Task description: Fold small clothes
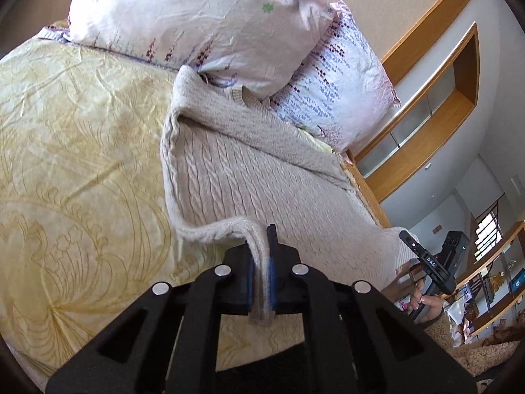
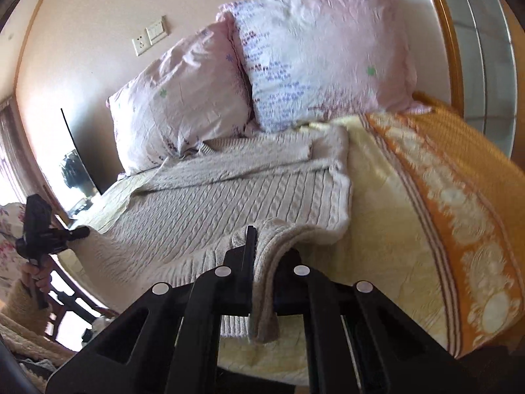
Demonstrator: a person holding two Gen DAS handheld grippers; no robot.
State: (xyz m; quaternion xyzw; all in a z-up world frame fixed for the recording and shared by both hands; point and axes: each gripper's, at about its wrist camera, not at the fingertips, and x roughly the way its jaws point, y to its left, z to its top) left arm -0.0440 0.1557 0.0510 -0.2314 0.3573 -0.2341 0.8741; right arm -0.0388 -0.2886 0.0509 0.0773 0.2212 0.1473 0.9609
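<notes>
A beige cable-knit sweater (image 1: 249, 170) lies spread on a bed covered by a yellow patterned bedspread (image 1: 82, 131), its sleeves folded across the body. My left gripper (image 1: 261, 239) is shut on a lifted corner of the sweater's near hem, and the knit hangs down between the blue pads. In the right wrist view my right gripper (image 2: 265, 239) is shut on the other hem corner of the sweater (image 2: 213, 203), with a thick fold bunched between the fingers. Each view shows the other gripper at the sweater's far side: the right gripper (image 1: 408, 239) and the left gripper (image 2: 78, 231), each held by a hand.
Two pink floral pillows (image 1: 203, 23) (image 1: 341, 82) lean against the wall just beyond the sweater's collar. A wooden bed rail (image 1: 367, 190) runs along the right edge. The bedspread's orange border (image 2: 459, 197) drapes at the right. A wall socket (image 2: 141, 44) and wooden shelves (image 1: 459, 105) stand behind.
</notes>
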